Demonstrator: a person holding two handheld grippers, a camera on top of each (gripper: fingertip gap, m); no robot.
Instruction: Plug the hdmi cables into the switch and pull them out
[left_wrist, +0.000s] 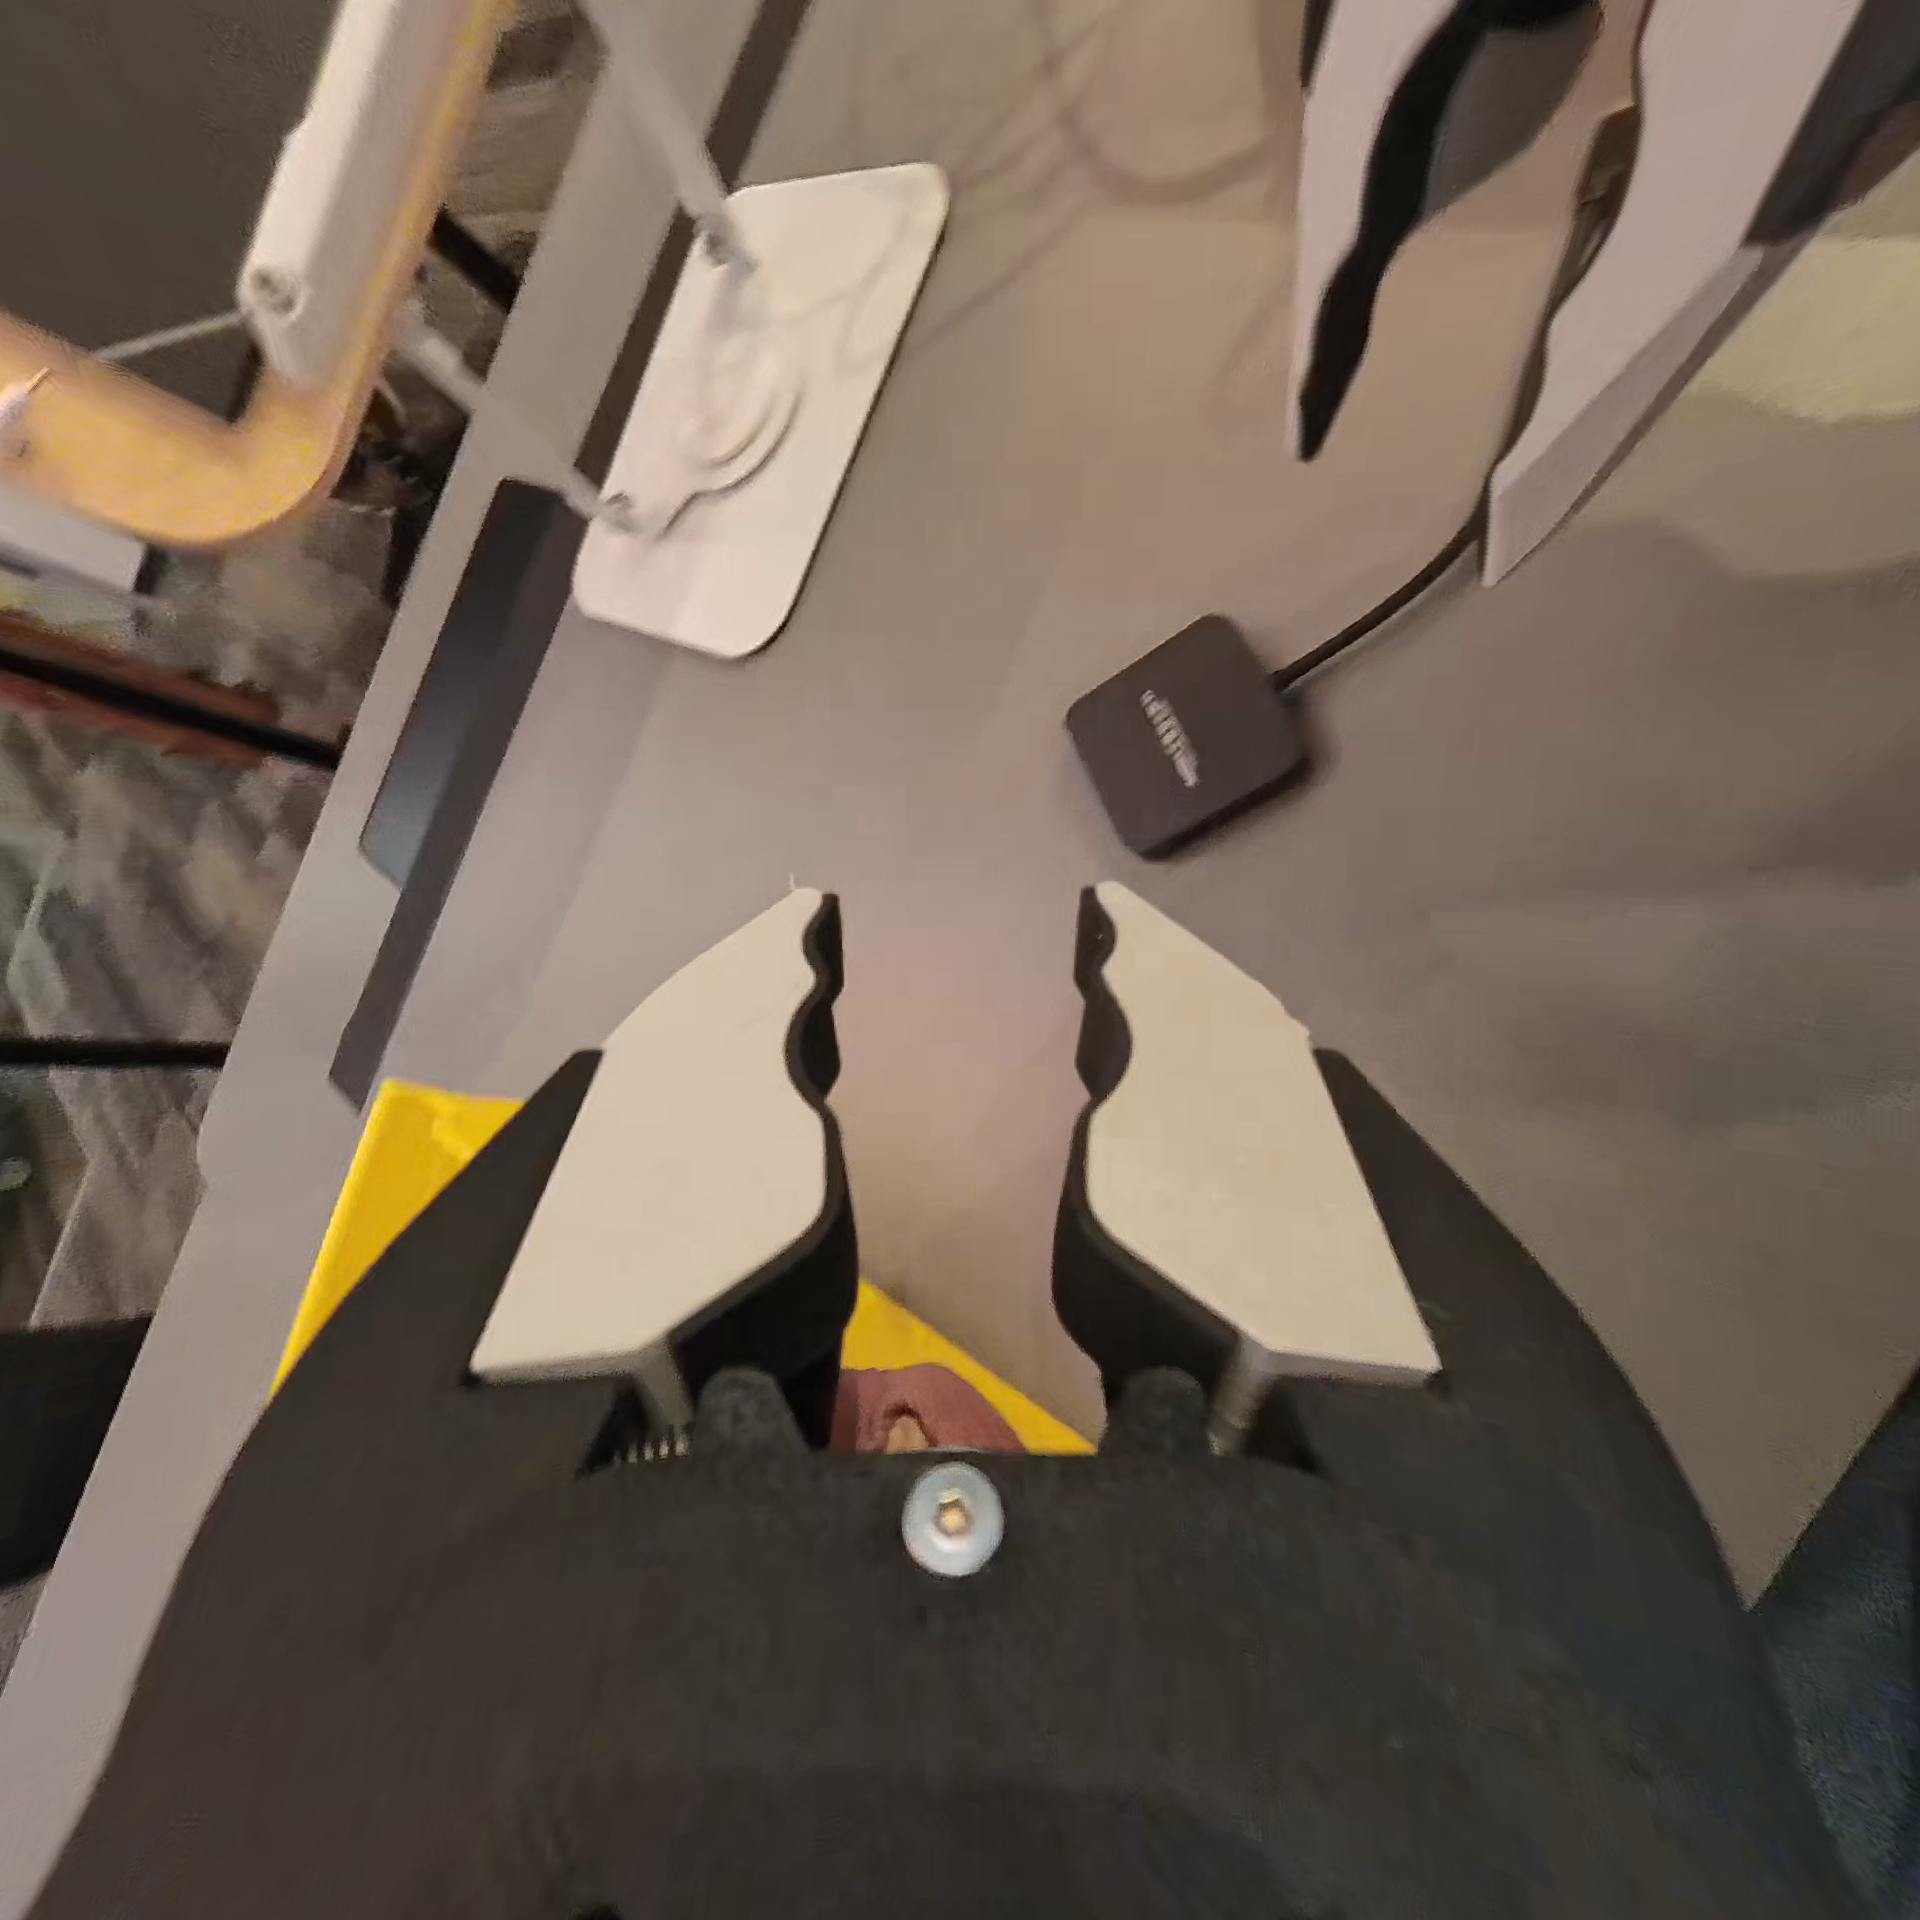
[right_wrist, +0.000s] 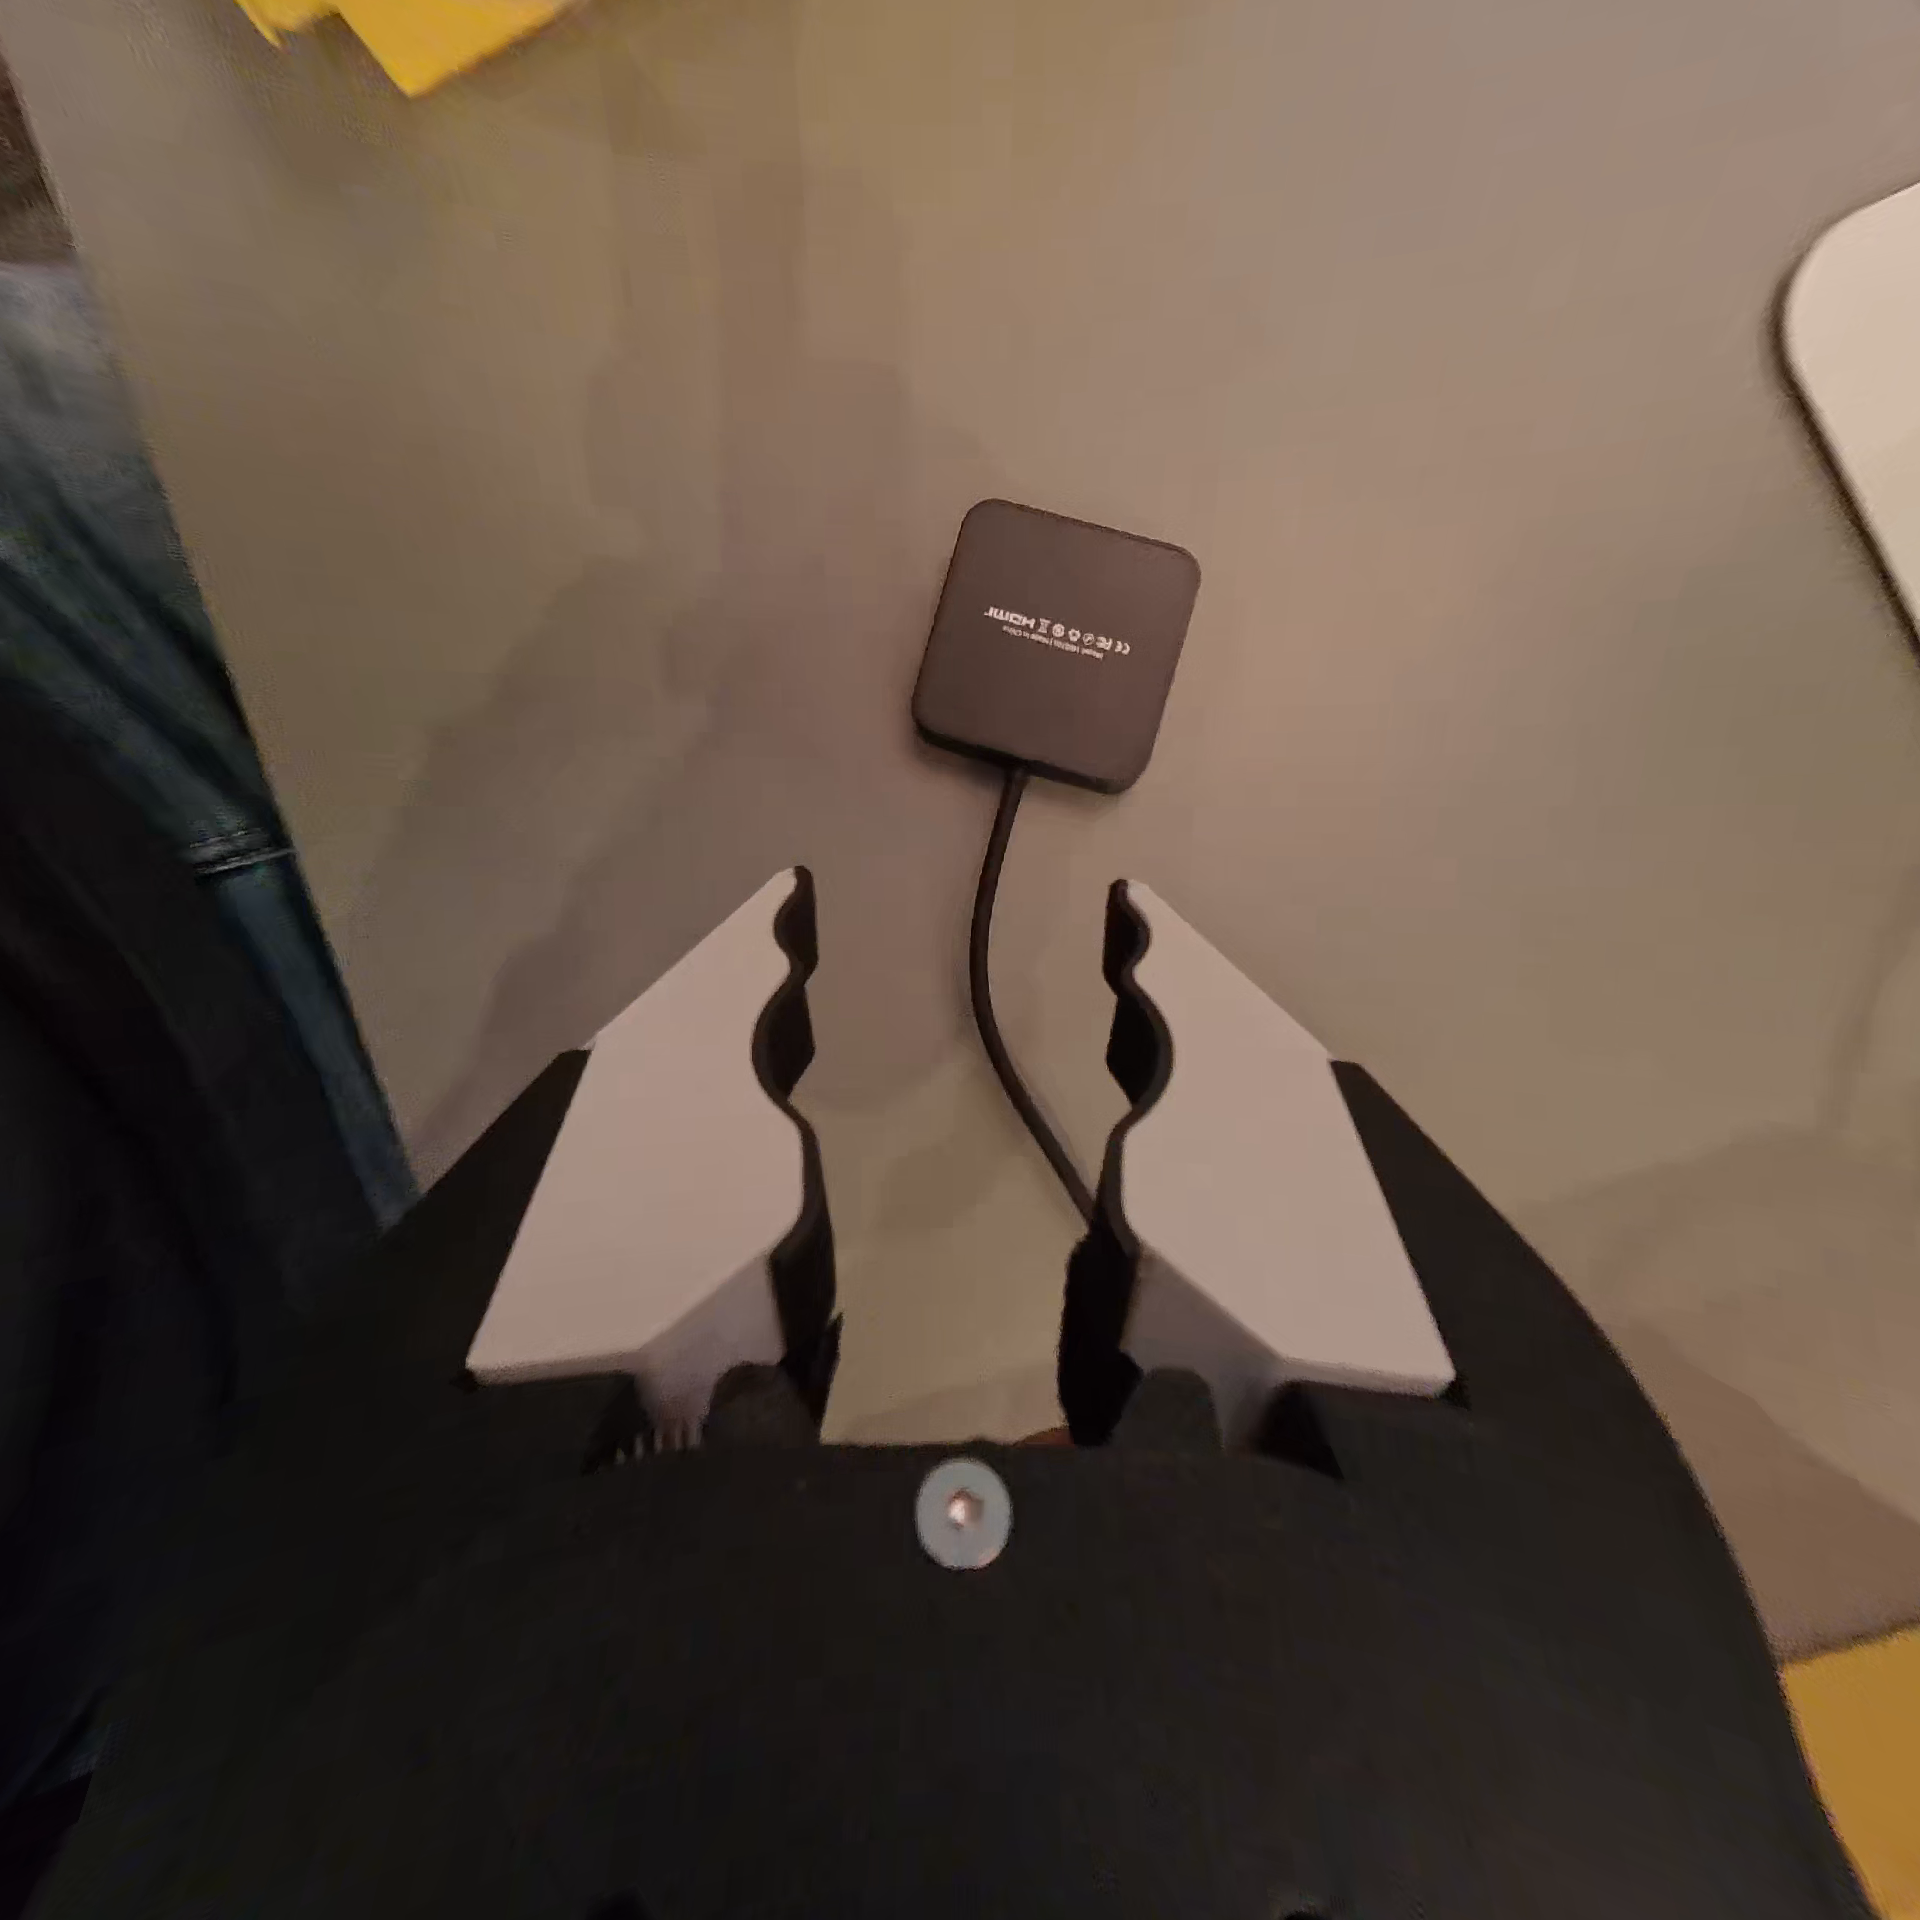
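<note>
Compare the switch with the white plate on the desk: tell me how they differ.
The switch is black and roughly square; the plate is white, oblong and far larger. A black cable leaves the switch; the plate carries a slanting pole and a round disc. The switch lies mid-desk; the plate sits by the desk's edge. Both lie flat on the grey desk with rounded corners, and neither gripper touches them.

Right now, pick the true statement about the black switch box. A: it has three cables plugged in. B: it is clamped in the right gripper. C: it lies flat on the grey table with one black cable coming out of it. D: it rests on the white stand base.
C: the switch box lies flat on the grey table, beyond the open right gripper, with a single black cable coming out of one side.
</note>
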